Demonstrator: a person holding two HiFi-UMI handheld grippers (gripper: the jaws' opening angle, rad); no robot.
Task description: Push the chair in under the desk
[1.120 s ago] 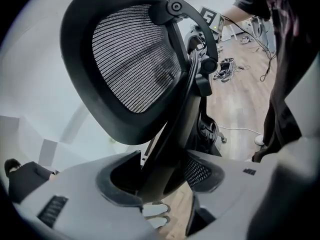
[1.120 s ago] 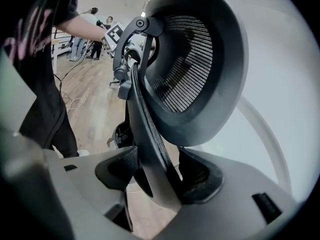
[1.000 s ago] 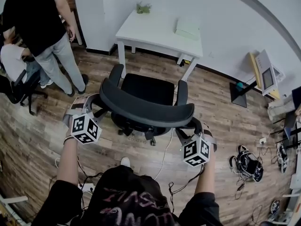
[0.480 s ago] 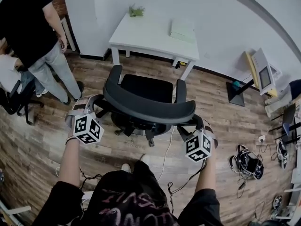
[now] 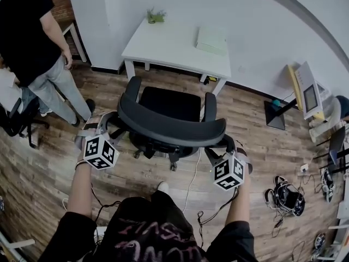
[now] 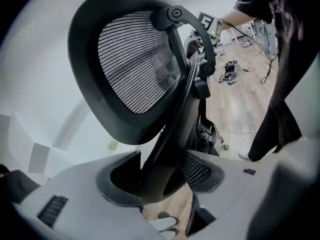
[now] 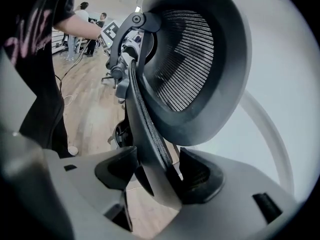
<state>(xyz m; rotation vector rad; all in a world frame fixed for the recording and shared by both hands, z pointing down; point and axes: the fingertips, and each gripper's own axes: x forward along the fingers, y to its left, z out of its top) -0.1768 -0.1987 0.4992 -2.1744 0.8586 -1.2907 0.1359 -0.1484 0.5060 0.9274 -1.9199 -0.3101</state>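
The black office chair (image 5: 172, 103) stands on the wood floor facing the white desk (image 5: 163, 51), its seat front close to the desk's near edge. Its curved mesh backrest (image 5: 169, 125) is towards me. My left gripper (image 5: 110, 123) is shut on the backrest's left edge, and my right gripper (image 5: 220, 145) is shut on its right edge. In the left gripper view the backrest frame (image 6: 170, 134) fills the gap of the left gripper (image 6: 159, 176). In the right gripper view the backrest rim (image 7: 150, 134) sits clamped in the right gripper (image 7: 159, 176).
A person (image 5: 32, 48) stands at the left beside another dark chair (image 5: 16, 119). A small plant (image 5: 155, 16) and a pale flat box (image 5: 211, 39) lie on the desk. A screen on a stand (image 5: 308, 91) and a cable pile (image 5: 286, 192) are at the right. A white cable (image 5: 191, 184) runs under the chair.
I have stepped forward with the chair, which has rolled closer to the desk. Both grippers keep their hold on the backrest.
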